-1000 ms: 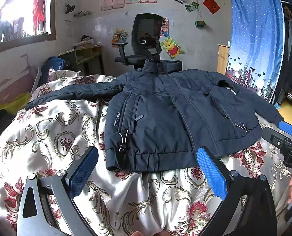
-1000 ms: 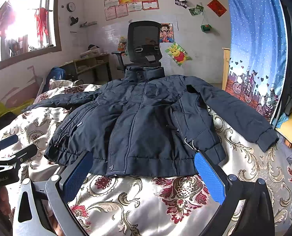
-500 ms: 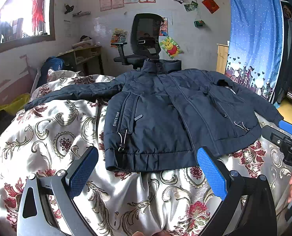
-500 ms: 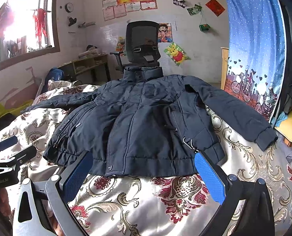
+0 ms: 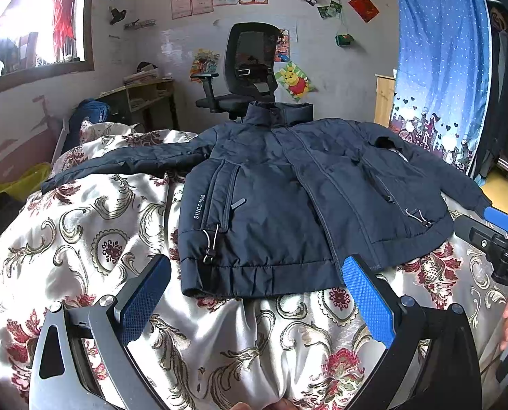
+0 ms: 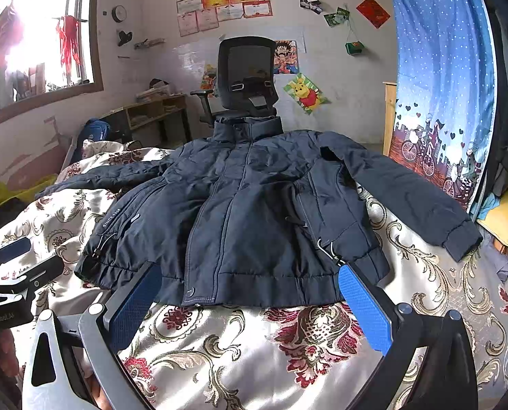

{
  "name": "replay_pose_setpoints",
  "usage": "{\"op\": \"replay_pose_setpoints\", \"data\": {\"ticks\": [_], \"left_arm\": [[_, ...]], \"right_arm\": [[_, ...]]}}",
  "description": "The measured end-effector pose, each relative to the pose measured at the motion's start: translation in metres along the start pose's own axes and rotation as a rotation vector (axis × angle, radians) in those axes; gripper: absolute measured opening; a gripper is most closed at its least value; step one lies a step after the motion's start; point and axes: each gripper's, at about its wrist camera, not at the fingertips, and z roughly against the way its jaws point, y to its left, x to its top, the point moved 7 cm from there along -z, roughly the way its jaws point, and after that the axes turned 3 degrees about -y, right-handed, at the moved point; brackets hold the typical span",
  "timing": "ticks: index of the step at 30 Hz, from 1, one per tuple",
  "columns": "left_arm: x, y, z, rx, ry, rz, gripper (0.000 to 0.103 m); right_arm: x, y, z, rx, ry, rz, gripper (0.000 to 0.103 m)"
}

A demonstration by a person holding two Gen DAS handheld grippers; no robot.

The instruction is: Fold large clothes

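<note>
On the bed with the cream satin cover with red flowers (image 5: 83, 239), the dark navy padded jacket (image 5: 288, 198) lies flat, front up, zipped, collar toward the black mesh office chair (image 5: 250, 68), both sleeves spread out. The left gripper (image 5: 254, 294) hangs just before the hem, its blue-padded fingers (image 5: 144, 300) released, holding nothing. The right gripper (image 6: 247, 304) is also spread wide at the hem, empty.

Jacket (image 5: 288, 205) on bedspread (image 5: 83, 225), chair (image 5: 250, 68) behind
</note>
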Motion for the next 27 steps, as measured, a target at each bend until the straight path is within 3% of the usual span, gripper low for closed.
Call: {"op": "replay_pose_setpoints", "data": {"ticks": [27], "left_arm": [[-0.0009, -0.0007, -0.0005, 0.005, 0.007, 0.003, 0.099]], "right_arm": [[0.0024, -0.0058, 0.001, -0.013, -0.006, -0.022, 0.103]]}}
